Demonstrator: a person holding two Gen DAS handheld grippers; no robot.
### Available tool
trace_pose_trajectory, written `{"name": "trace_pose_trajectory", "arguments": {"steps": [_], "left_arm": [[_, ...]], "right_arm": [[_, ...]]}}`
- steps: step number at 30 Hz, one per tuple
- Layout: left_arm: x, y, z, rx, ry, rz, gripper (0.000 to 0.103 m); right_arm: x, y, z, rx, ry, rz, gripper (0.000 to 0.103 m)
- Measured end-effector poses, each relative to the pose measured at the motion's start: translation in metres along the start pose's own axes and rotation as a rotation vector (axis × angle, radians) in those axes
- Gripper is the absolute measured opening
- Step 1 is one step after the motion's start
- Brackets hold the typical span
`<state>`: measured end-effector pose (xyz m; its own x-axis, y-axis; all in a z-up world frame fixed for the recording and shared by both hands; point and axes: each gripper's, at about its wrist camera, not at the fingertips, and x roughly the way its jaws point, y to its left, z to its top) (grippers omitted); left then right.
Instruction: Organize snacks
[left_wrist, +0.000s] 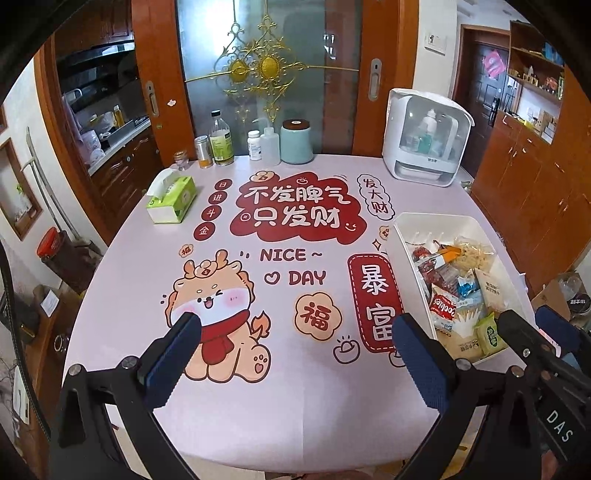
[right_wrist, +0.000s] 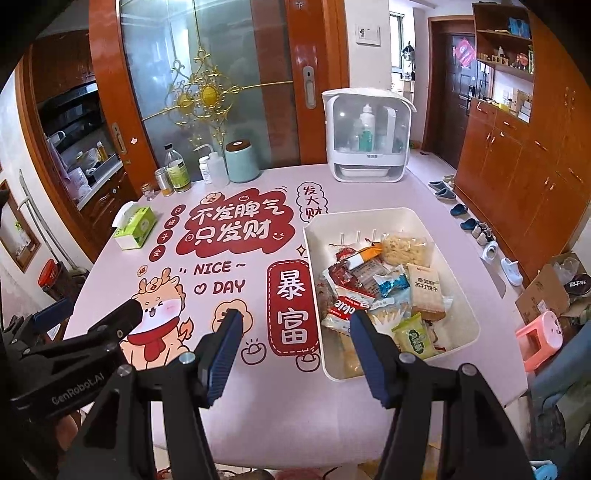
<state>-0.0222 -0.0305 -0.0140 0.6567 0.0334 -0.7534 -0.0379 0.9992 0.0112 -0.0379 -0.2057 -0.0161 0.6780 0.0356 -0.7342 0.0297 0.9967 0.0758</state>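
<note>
Snack packets: mixed pile of small sealed pouches, heaped loosely and overlapping. Visible among them: a tan cracker pack with dark print, a green pouch, a red-and-white cookie bag, a blue-and-white wrapper, a clear bag of pale noodle-like pieces, dark red wrappers toward the far left corner.

Location: all inside the white bin, a shallow rectangular tray with rounded corners, on the right part of the printed pink tablecloth, just right of the red vertical banner graphic. Far end of the bin floor bare; packets concentrated in the middle and near end.

Other containers, beyond the bin at the far table edge: white cabinet with clear front, bottles inside; teal canister with dark lid; bottles and jars in a row left of it. Green tissue box well left of the bin.

Right gripper: jaws apart, nothing between them, one finger over the bin's near left corner, the other over bare cloth.

Left gripper: jaws wide apart, empty, left of the bin above the dragon cartoon.
</note>
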Motion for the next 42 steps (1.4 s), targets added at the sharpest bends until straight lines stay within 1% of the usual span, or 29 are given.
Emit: {"name": "trace_pose_trajectory", "arguments": {"steps": [19, 32, 42], "left_arm": [[0.005, -0.002, 0.003, -0.002, 0.011, 0.013, 0.102], [0.007, 0.003, 0.003, -0.007, 0.018, 0.016, 0.102], [0.01, 0.006, -0.004, -0.008, 0.031, 0.025, 0.102]], "right_arm": [[0.014, 0.005, 0.01, -0.026, 0.021, 0.015, 0.061], [0.018, 0.003, 0.007, -0.026, 0.035, 0.021, 0.061], [0.023, 0.002, 0.003, -0.033, 0.047, 0.029, 0.061]]}}
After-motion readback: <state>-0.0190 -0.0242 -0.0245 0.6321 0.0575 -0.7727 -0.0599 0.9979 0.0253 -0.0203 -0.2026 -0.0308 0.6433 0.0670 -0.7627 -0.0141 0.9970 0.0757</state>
